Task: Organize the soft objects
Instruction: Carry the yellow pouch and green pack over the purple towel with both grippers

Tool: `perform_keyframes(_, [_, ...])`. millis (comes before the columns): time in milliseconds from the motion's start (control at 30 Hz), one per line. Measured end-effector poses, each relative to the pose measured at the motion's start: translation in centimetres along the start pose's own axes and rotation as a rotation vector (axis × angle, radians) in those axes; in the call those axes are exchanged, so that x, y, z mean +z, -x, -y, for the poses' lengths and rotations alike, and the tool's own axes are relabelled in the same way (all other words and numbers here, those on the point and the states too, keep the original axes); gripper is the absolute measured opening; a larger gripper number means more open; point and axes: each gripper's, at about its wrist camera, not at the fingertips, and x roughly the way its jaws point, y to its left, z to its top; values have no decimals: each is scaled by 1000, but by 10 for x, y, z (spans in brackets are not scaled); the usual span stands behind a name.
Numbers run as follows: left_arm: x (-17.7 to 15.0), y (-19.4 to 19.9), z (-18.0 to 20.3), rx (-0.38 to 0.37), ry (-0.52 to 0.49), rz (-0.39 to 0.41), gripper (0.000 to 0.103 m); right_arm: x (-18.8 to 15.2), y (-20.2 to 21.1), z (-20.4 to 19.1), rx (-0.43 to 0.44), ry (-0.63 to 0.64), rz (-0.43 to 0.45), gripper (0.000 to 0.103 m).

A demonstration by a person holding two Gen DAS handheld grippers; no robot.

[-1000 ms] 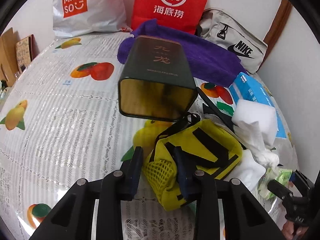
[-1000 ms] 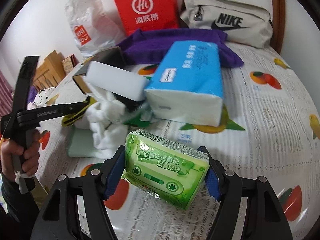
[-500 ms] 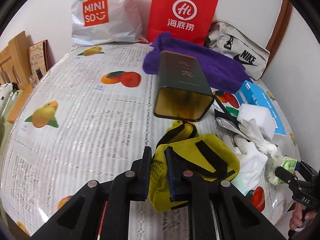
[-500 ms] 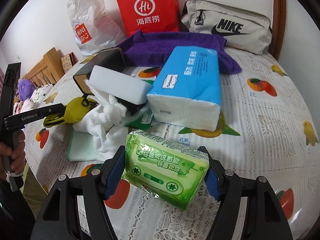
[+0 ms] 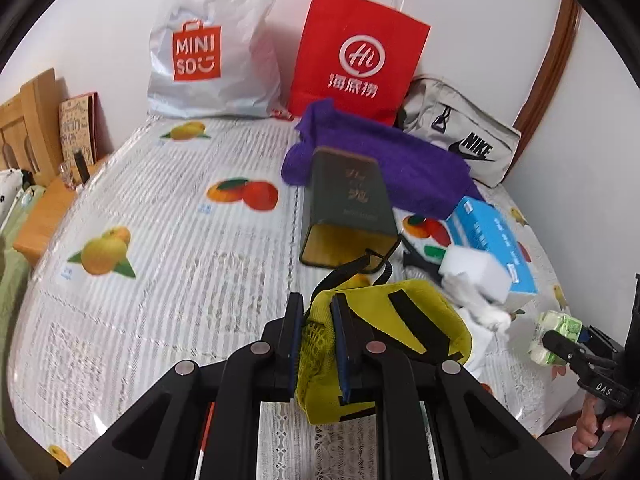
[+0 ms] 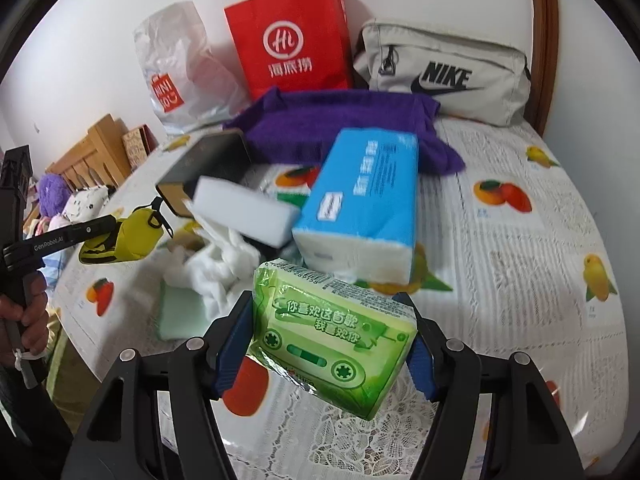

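Tin (image 5: 346, 210) at frame centre lies open-mouthed, contents indiscernible. Your left gripper (image 5: 316, 344) pinches the yellow pouch (image 5: 384, 336); your right gripper (image 6: 332, 344) clamps the green tissue pack (image 6: 332, 334). Bags upper frame read MINISO (image 5: 212, 40), NIKE (image 5: 460, 140).

Both wrist views face wallward, close, sharing tin (image 5: 347, 210)

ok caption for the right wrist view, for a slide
Right gripper clamps a green tissue pack above the fruit-print table.

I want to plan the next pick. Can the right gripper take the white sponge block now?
Probably not: the right gripper is shut on the green tissue pack, so its fingers are full. The white sponge block itself lies uncovered.
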Motion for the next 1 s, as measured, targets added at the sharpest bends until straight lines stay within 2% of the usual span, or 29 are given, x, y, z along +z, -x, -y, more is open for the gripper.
perform_keyframes(167, [17,8,2,10,-10,17,14,19,11,-3,16,19,30,67])
perform_keyframes(433, [54,2,5,-1,-10,19,14,62,3,4,17,42,29,67])
perform_keyframes(567, [75,-7,9,5,-17,24,14,93,-8,10,-8,63,37,67])
perform_keyframes(1000, [135,-57,25,-4,-49,15,14,176,-69,46,15,11,19,67])
